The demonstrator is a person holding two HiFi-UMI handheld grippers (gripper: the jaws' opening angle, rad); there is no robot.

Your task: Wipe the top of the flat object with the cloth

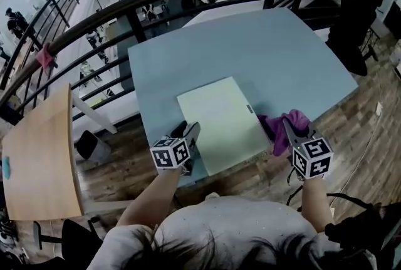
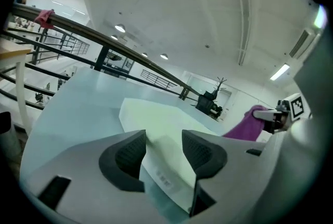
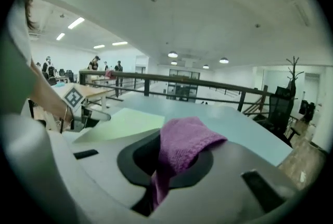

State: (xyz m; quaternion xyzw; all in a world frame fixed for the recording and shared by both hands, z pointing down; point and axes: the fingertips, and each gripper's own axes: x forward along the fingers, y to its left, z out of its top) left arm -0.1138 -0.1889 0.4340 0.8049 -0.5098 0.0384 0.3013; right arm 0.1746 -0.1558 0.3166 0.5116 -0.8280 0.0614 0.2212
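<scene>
I hold the purple cloth [image 1: 280,124] clamped in my right gripper [image 1: 291,128] just beside the flat object [image 1: 219,118] on the table [image 1: 250,49], left gripper [image 1: 190,133] jaws apart at its near corner (not pinning it), so a hard swipe may skid it off the edge.

Head view looks steeply down; gripper views skim the shared flat object [image 1: 219,121].
</scene>
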